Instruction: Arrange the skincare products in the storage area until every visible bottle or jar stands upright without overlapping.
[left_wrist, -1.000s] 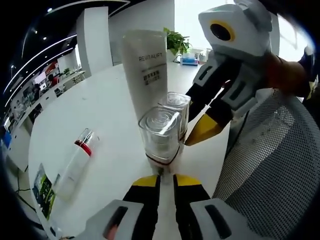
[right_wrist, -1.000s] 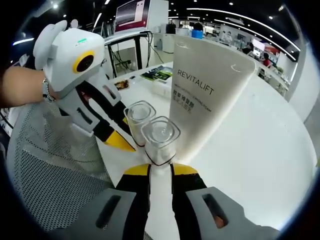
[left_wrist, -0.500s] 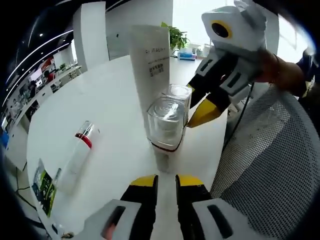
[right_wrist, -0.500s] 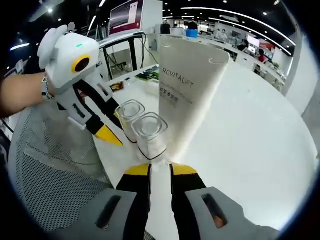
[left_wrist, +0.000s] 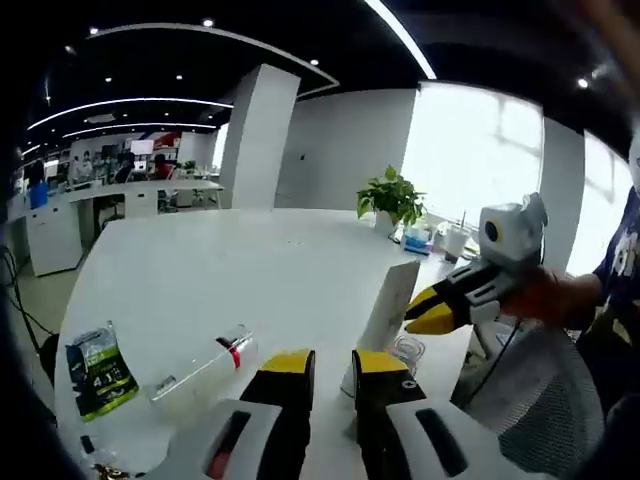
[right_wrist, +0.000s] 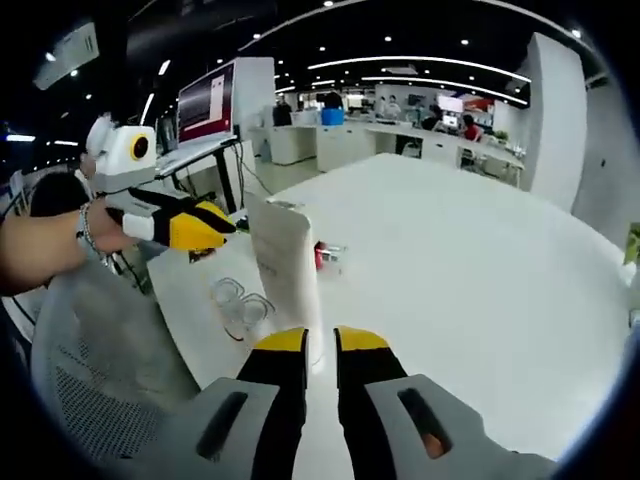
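The tube (left_wrist: 390, 305) stood upright with two jars (right_wrist: 240, 305) beside it; left of it a bottle (left_wrist: 205, 368) lay flat. Both grippers (left_wrist: 330, 362) (right_wrist: 321, 342) were empty, jaws narrow. Probably next: open wide and grasp that bottle mid-body, then stand it clear of the tube.

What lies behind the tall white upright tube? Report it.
In the right gripper view, a clear bottle with a red band pokes out behind the white tube, lying on the white table; the tube covers the rest.
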